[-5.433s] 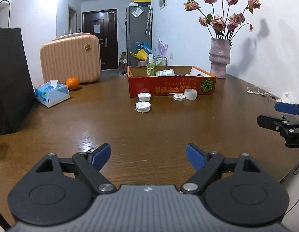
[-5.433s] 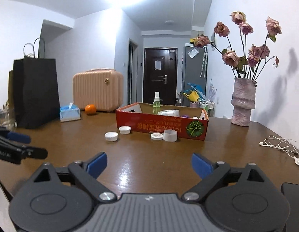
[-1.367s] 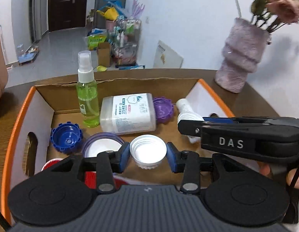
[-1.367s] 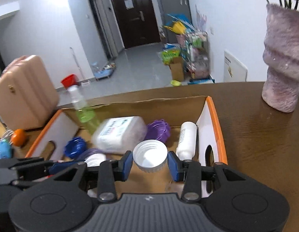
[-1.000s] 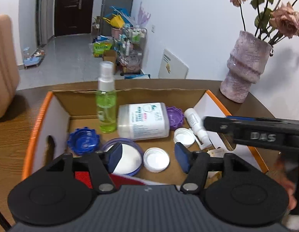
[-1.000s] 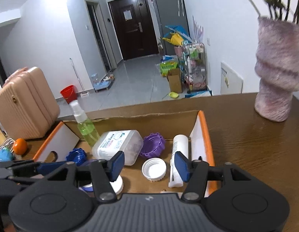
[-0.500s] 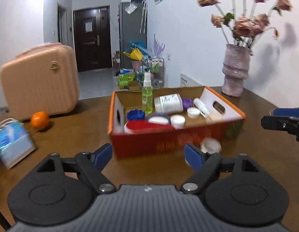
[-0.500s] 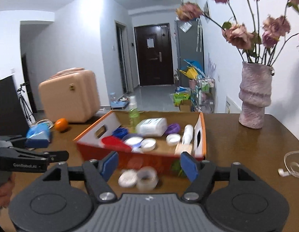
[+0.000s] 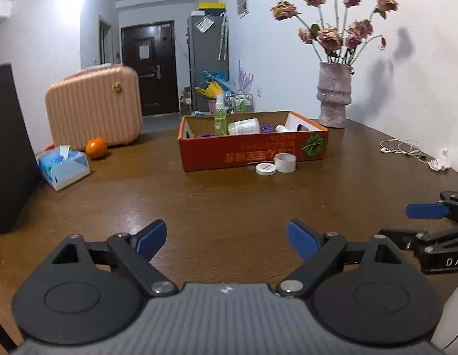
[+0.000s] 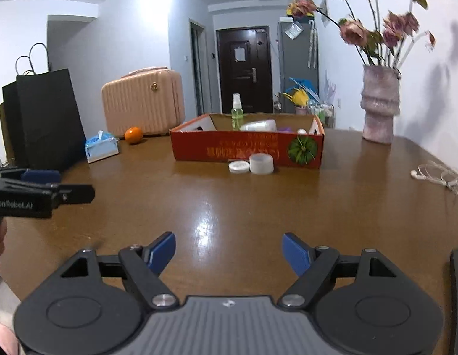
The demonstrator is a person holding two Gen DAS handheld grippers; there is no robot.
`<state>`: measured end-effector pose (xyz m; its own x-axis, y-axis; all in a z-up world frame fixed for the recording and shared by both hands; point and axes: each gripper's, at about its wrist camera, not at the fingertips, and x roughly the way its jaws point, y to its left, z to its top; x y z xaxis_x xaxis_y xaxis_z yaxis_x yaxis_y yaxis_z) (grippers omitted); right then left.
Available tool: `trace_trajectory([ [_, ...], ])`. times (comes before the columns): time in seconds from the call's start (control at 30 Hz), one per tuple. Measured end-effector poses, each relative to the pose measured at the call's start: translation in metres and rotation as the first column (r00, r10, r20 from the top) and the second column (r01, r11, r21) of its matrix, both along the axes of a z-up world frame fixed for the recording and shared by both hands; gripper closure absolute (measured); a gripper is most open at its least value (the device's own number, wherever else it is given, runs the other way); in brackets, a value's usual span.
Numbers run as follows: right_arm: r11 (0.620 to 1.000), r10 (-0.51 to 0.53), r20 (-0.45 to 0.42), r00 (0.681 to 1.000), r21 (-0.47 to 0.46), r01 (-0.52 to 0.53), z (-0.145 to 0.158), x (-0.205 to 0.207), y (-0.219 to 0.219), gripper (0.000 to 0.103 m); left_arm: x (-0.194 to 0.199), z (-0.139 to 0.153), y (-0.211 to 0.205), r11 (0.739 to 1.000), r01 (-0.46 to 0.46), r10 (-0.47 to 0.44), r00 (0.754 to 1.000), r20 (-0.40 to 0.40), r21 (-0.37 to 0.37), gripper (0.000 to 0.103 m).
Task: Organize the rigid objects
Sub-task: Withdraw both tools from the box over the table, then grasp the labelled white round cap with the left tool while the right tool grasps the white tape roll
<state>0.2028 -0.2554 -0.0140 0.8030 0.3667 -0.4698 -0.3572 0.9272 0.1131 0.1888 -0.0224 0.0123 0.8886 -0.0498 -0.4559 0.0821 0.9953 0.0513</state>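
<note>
1. Blue-padded left tongs and right tongs hang over the near edge of the brown surface, jaws wide and empty, having just been opening since each let go of a white cap in the box.
2. Both have drawn well back from the box.
3. Two pieces still wait mid-surface, touching the box's front wall: a flat white lid and a white cup-like cap.
4. The orange box holds the sorted bottles and caps, so these two likely come next.

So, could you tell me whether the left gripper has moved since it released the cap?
Yes: the left gripper pulled back from the cardboard box, now far across the table.
</note>
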Motion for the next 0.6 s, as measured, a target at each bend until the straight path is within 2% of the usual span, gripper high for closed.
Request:
trace_trajectory([
  [0.17,1.0,-0.023,0.01,1.0,0.013,0.023,0.0,-0.008,-0.004,0.025,-0.002,0.004,-0.011,0.999,0.023,-0.024,0.999,0.032,0.029,0.012],
  [0.43,0.999,-0.039,-0.01,0.999,0.023,0.039,-0.004,0.008,-0.003,0.025,0.008,-0.003,-0.009,1.0,0.03,-0.03,1.0,-0.004,0.007,0.012],
  [0.6,0.999,-0.035,-0.034,0.999,0.019,0.036,-0.008,0.03,0.004,0.026,0.029,-0.012,-0.005,0.999,0.029,-0.03,0.999,-0.045,-0.028,0.012],
])
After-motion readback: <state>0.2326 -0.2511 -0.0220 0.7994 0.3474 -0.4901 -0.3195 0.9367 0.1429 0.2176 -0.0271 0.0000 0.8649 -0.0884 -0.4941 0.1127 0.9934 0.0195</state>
